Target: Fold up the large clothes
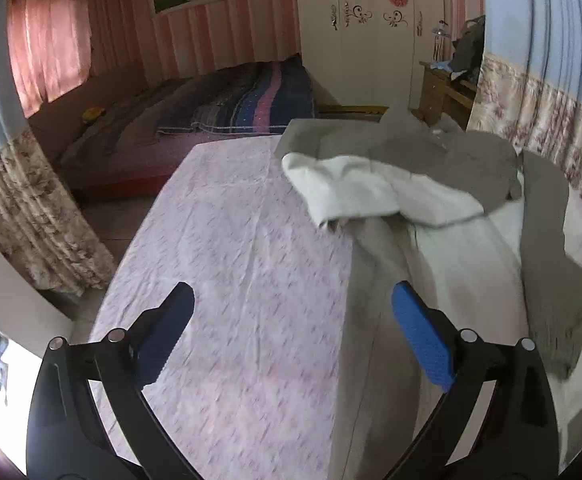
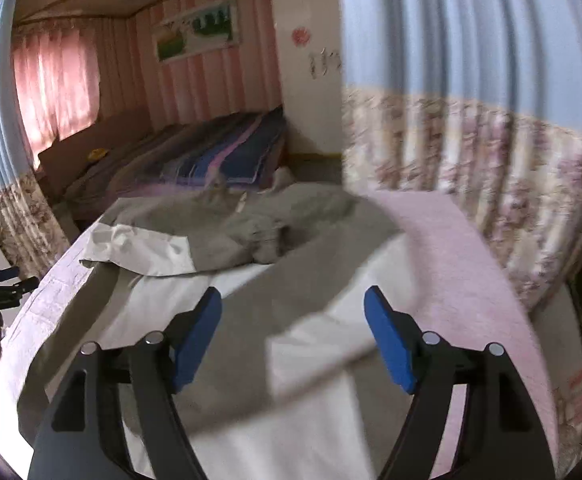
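Two tools hover over a half-folded garment

Left tool (image 1: 293,332) and right tool (image 2: 293,338) gape wide, holding nothing, above the rumpled grey-and-white garment (image 2: 251,232) on the pink-clothed desk (image 1: 227,240).

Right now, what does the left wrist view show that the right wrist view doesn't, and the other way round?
Only the left wrist view shows the wooden dresser beside the wardrobe, and the open left hand-held gripper with nothing between its blue pads.

Only the right wrist view shows the open right hand-held gripper, also empty.

Both show the grey and white garment lying rumpled on the pink sheet, the striped blanket behind, and the flowered curtain.
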A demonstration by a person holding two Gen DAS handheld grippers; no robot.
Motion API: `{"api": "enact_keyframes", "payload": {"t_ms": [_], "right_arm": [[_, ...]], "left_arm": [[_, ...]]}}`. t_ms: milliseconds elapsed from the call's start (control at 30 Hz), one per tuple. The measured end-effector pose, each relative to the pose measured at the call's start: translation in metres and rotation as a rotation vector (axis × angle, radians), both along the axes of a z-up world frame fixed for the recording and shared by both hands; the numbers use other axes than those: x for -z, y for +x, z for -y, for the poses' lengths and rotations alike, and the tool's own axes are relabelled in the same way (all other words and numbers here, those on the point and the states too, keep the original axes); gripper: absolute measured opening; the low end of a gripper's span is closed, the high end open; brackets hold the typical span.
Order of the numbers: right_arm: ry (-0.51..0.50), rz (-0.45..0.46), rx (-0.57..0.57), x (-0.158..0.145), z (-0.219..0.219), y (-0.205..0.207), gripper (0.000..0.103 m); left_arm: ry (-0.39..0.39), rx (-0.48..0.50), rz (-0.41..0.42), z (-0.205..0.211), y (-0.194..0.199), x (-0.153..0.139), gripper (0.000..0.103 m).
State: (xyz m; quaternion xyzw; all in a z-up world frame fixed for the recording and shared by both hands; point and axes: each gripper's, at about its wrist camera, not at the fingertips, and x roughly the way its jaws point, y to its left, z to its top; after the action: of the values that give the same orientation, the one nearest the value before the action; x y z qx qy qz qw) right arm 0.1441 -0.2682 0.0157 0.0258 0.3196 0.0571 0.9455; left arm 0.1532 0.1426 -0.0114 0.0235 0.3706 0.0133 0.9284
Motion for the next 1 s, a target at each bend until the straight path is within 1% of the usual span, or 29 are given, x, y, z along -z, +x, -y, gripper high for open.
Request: {"api": "enact_keyframes", "payload": {"t_ms": [33, 100, 200, 267, 300, 367, 433, 533, 567, 600, 633, 667, 700, 733, 767, 800, 867, 900, 1000], "right_arm": [[-0.01, -0.009, -0.012, 0.005, -0.009, 0.006, 0.074], [-0.058, -0.035, -0.011, 0.021, -0.029, 0.022, 0.074], [-0.077, -0.068, 0.011, 0.039, -0.034, 0.043, 0.074], [-0.05, -0.082, -0.008, 0.043, -0.035, 0.058, 0.074], [-0.064, -0.091, -0.01, 0.042, -0.039, 0.07, 0.074], [-0.079, -0.078, -0.014, 0.038, -0.043, 0.084, 0.074], [-0.081, -0.079, -0.033, 0.038, -0.049, 0.105, 0.078], [-0.112, -0.118, -0.021, 0.053, -0.054, 0.147, 0.077], [-0.124, -0.145, -0.018, 0.063, -0.055, 0.164, 0.076], [-0.126, -0.164, -0.009, 0.07, -0.054, 0.176, 0.071], [-0.121, -0.187, 0.002, 0.077, -0.053, 0.186, 0.061], [-0.103, -0.226, 0.004, 0.087, -0.052, 0.199, 0.057], [-0.088, -0.242, 0.0, 0.093, -0.051, 0.206, 0.05], [-0.079, -0.259, -0.005, 0.099, -0.049, 0.213, 0.042], [-0.078, -0.279, -0.009, 0.106, -0.049, 0.218, 0.039], [-0.075, -0.271, -0.032, 0.109, -0.049, 0.218, 0.034], [-0.095, -0.225, -0.053, 0.104, -0.045, 0.213, 0.017], [-0.127, -0.188, -0.031, 0.098, -0.037, 0.209, 0.006], [-0.136, -0.143, 0.052, 0.089, 0.005, 0.202, 0.006]], "left_arm": [[-0.018, 0.011, 0.0, 0.001, 0.004, 0.002, 0.098], [-0.031, 0.03, 0.001, 0.005, 0.008, 0.008, 0.098], [-0.031, 0.047, -0.002, 0.008, 0.013, 0.02, 0.098], [-0.051, 0.059, -0.007, 0.007, 0.019, 0.027, 0.099], [-0.052, 0.066, -0.01, 0.006, 0.022, 0.029, 0.099], [-0.034, 0.065, -0.022, 0.006, 0.032, 0.035, 0.099], [-0.033, 0.059, -0.034, 0.004, 0.043, 0.039, 0.099], [-0.029, 0.038, -0.044, 0.003, 0.059, 0.042, 0.099], [-0.019, 0.028, -0.047, 0.003, 0.067, 0.042, 0.099], [-0.013, 0.019, -0.048, 0.002, 0.071, 0.042, 0.099], [-0.005, 0.008, -0.047, 0.002, 0.074, 0.042, 0.099], [-0.001, 0.002, -0.044, 0.004, 0.078, 0.04, 0.099], [-0.003, -0.004, -0.044, 0.005, 0.079, 0.039, 0.099], [-0.008, -0.009, -0.044, 0.005, 0.08, 0.038, 0.1], [-0.018, -0.011, -0.043, 0.006, 0.081, 0.037, 0.1], [-0.024, -0.015, -0.049, 0.007, 0.082, 0.037, 0.1], [-0.031, -0.018, -0.057, 0.01, 0.083, 0.036, 0.1], [-0.034, -0.013, -0.056, 0.013, 0.083, 0.034, 0.1], [-0.037, -0.007, -0.043, 0.024, 0.083, 0.028, 0.1]]}}
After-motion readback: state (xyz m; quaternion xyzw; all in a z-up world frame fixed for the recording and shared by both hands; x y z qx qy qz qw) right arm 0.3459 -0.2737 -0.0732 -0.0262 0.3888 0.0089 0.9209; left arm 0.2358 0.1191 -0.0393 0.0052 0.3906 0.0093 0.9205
